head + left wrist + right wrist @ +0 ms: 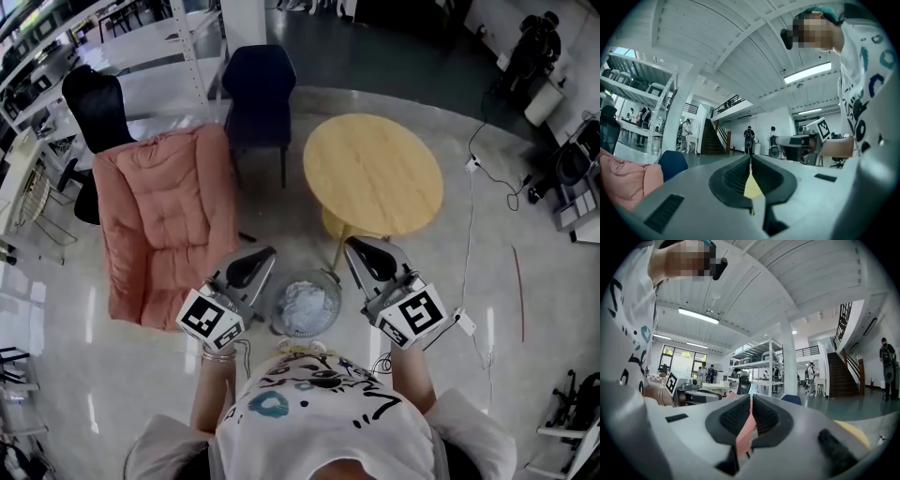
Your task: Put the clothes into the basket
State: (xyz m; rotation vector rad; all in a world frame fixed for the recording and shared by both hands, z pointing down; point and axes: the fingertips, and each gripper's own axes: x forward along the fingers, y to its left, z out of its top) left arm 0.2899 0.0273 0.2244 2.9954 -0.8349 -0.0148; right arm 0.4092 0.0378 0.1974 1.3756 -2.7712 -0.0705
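A round wire basket [330, 281] stands on the floor just in front of me, with a white bundle of clothes [307, 306] inside it. My left gripper [267, 254] is held level above the floor at the basket's left, its jaws shut with nothing between them. At the basket's right, my right gripper [352, 246] is also level, shut and empty. In the left gripper view the black pads [736, 174] meet at the tip. The right gripper view shows its pads [765, 416] closed the same way.
A pink armchair [164, 216] stands at the left, and a round yellow table [373, 173] is just beyond the basket. A dark blue chair [260, 89] and a black chair [98, 108] stand farther back. A white cable [469, 216] runs over the floor at right.
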